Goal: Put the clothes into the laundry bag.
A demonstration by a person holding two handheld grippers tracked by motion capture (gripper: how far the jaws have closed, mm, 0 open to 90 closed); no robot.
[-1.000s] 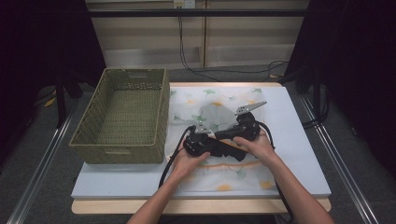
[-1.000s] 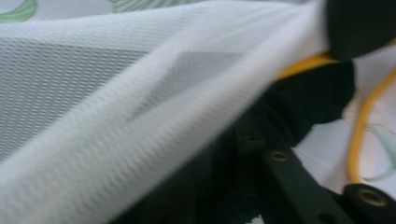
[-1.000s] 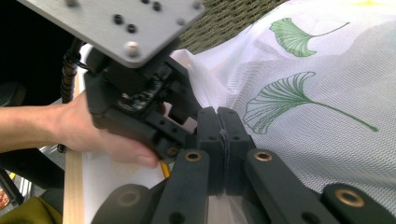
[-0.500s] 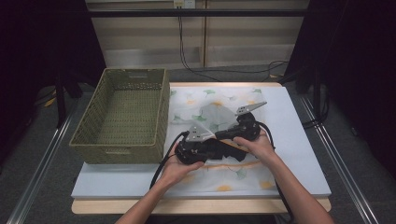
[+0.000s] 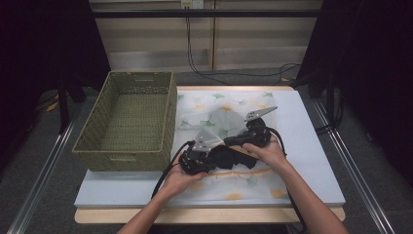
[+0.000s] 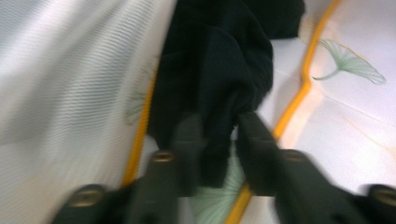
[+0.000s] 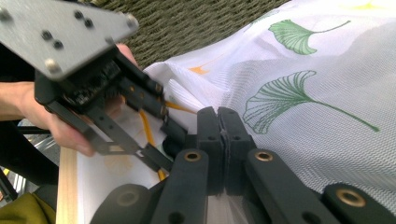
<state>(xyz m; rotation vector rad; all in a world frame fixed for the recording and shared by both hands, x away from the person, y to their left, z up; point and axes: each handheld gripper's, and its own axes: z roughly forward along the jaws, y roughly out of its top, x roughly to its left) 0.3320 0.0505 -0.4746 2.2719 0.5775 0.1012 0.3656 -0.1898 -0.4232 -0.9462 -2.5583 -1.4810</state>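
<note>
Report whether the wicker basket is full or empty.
Empty: the wicker basket shows only its bare woven floor in the high view.

Readable text: none on the cloth (image 5: 287,126), basket (image 5: 127,117) or grippers.
Cloth print: ginkgo leaves, apparently without lettering.

Grey carpeted floor (image 5: 44,146), pale panelled back wall (image 5: 156,41), dark curtained sides.

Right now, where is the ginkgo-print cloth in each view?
High view: ginkgo-print cloth spread over the table's middle, right of the basket.
Left gripper view: cloth on both sides of the black fabric.
Right gripper view: cloth across the right half.
Shared landmark: its orange stripe.
</note>
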